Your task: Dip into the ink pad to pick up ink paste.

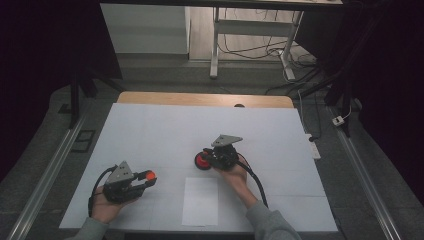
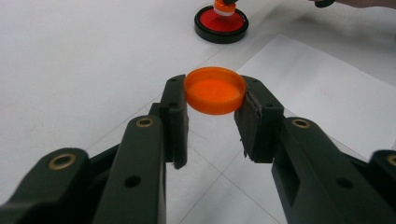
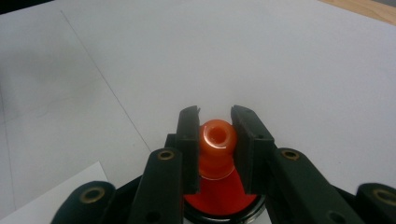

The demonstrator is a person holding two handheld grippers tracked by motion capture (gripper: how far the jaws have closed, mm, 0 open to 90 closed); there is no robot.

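In the high view, the left gripper (image 1: 145,181) holds an orange cap (image 1: 149,175) low over the white desk (image 1: 150,135), near the person's side. The right gripper (image 1: 212,157) is clamped on an orange bottle (image 1: 202,161) nearer the desk's middle, well apart from the cap.

In the left gripper view, the jaws clench the cap (image 2: 215,89) by its rim, open side up. To screw it on, I judge it must be turned over and kept level as it is carried across.

In the right gripper view, the jaws grasp the bottle's open neck (image 3: 217,140) above its red body. Holding that neck steady and upright should let the threads catch.

No brand, label or writing is readable in any view.
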